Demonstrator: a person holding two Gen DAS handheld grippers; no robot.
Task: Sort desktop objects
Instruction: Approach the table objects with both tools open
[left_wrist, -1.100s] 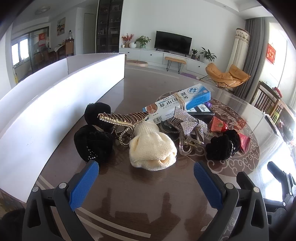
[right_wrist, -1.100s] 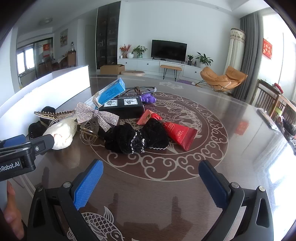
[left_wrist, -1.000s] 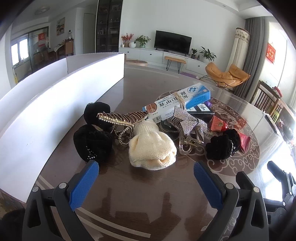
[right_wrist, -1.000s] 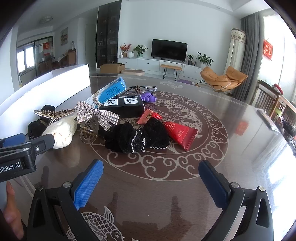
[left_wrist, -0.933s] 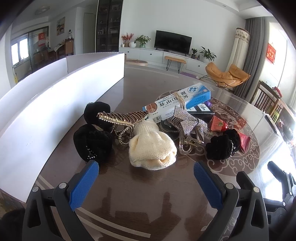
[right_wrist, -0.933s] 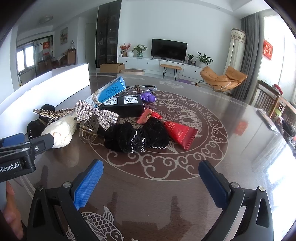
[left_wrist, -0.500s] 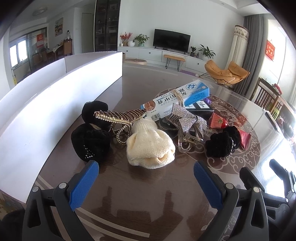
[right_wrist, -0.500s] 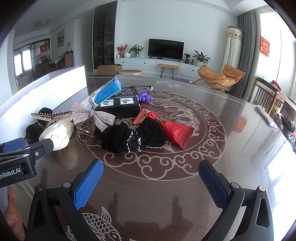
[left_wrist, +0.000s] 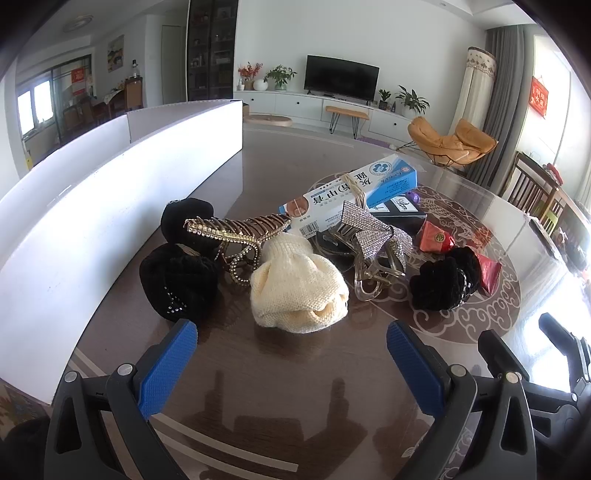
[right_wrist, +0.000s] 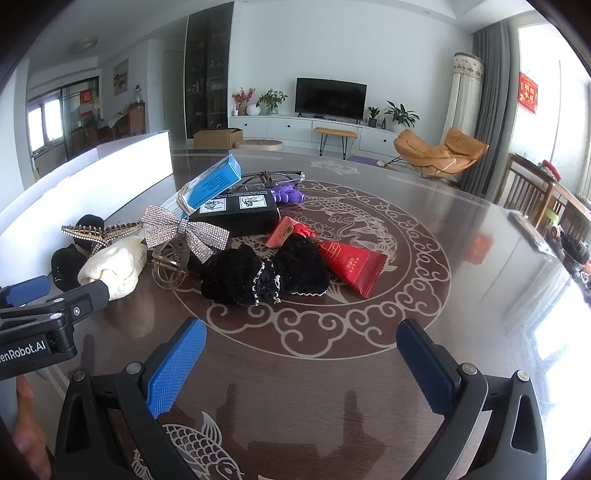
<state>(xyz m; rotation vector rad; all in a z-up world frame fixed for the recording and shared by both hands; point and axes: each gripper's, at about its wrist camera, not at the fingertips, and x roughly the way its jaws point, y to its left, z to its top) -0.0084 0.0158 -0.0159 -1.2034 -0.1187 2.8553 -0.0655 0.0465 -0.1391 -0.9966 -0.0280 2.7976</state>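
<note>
Nearest the cameras, the left hand-held gripper (left_wrist: 291, 354) and right hand-held gripper (right_wrist: 301, 354) hovered wide and empty over the bench (right_wrist: 461, 258). Beyond lay the cream knit pouch (left_wrist: 297, 288), black scrunchie (right_wrist: 264, 275), rhinestone bow clip (left_wrist: 375, 234) and blue box (left_wrist: 354, 195), clustered beside a white board (left_wrist: 110, 206).

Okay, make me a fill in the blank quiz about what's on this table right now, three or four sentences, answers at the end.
1. Both the left tool and the right tool are ____ and hold nothing.
2. The knitted pouch just ahead of the left tool is ____ in colour.
3. The rhinestone bow sits on a clear hair ____.
4. The snack packet beside the black scrunchie is ____.

Answers: open; cream; claw; red
</note>
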